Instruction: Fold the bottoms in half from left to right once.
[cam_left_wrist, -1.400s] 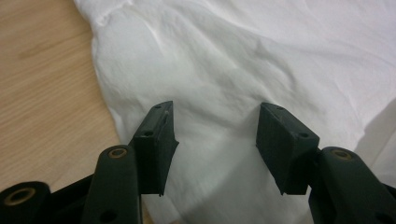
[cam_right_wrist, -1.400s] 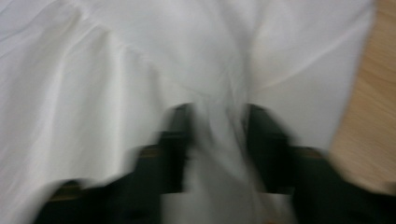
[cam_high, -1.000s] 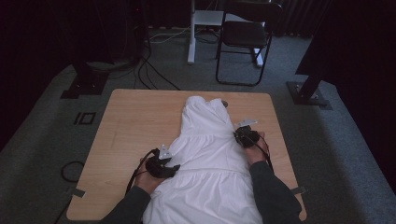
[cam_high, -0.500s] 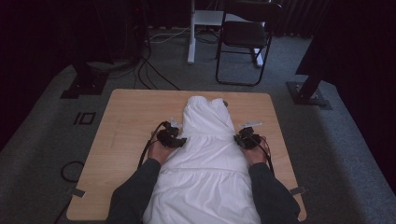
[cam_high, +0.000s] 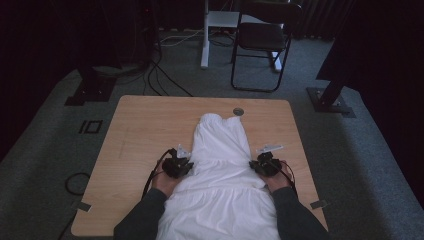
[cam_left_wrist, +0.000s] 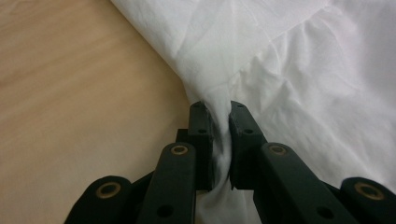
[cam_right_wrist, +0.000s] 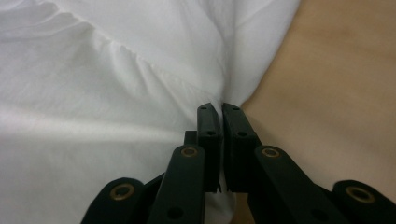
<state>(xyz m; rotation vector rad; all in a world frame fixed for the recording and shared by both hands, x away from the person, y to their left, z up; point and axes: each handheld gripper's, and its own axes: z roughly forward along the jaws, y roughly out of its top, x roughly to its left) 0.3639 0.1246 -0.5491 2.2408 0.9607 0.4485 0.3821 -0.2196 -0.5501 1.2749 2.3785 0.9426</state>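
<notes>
a white dress (cam_high: 220, 170) lies flat along the middle of the wooden desk (cam_high: 145, 130), its narrow top pointing away from the person and its skirt running off the near edge. the left tool (cam_high: 176, 165) pinches the dress's left edge at the waist seam, jaws clamped on a fold of cloth. the right tool (cam_high: 266, 165) grips the opposite edge the same way.

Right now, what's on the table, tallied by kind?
White garment: 1, lying on the wooden table
Grippers: 2, left gripper and right gripper, each shut on a side edge of it
Total: 3
</notes>
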